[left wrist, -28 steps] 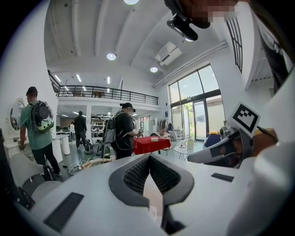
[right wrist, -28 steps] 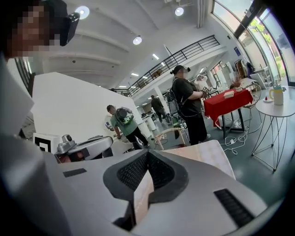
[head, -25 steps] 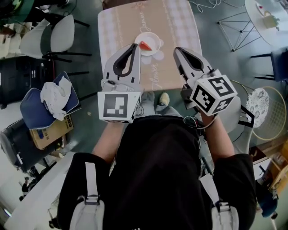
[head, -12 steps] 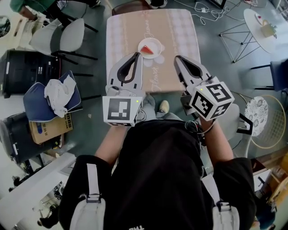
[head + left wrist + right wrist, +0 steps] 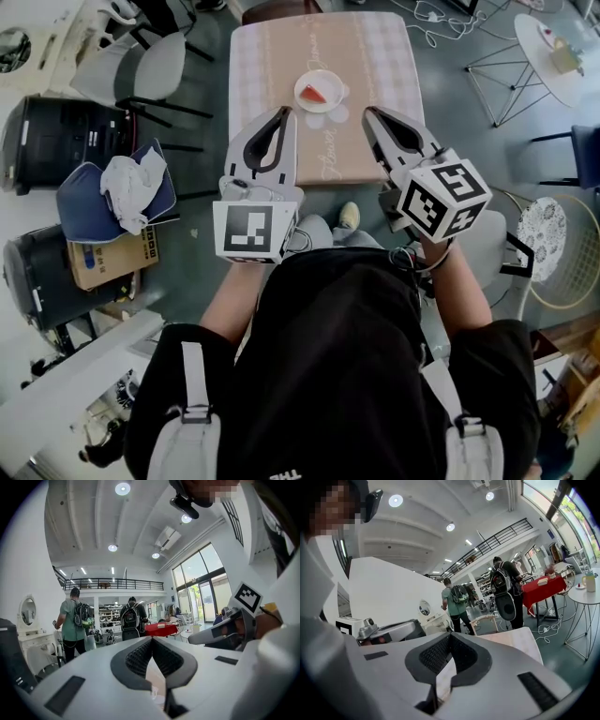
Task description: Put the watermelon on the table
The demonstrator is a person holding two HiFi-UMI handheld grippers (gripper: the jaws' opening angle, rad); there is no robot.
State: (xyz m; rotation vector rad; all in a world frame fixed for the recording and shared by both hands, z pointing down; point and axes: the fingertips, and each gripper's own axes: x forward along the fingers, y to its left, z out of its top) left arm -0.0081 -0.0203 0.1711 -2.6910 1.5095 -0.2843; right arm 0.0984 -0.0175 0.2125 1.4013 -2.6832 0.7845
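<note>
A red watermelon slice [image 5: 316,95] lies on a small white plate [image 5: 300,87] on the beige-clothed table [image 5: 375,52] at the top of the head view. My left gripper [image 5: 284,113] is held over the table's near edge, just short of the plate on its left, shut and empty. My right gripper [image 5: 367,112] hangs level with it, to the right of the plate, also shut on nothing. The left gripper view shows the left gripper [image 5: 151,639] with its tips together, and the right gripper view shows the right gripper [image 5: 450,635] the same way. Neither touches the plate.
Grey chairs [image 5: 155,66] stand left of the table. A blue chair with a white cloth [image 5: 117,192], a cardboard box [image 5: 112,258] and a black case [image 5: 56,131] crowd the left floor. A round white table [image 5: 553,47] stands far right. People with backpacks [image 5: 131,620] stand far off.
Both grippers have drawn back a little from the plate toward the person, staying shut. The table and plate now sit farther ahead of the tips.
</note>
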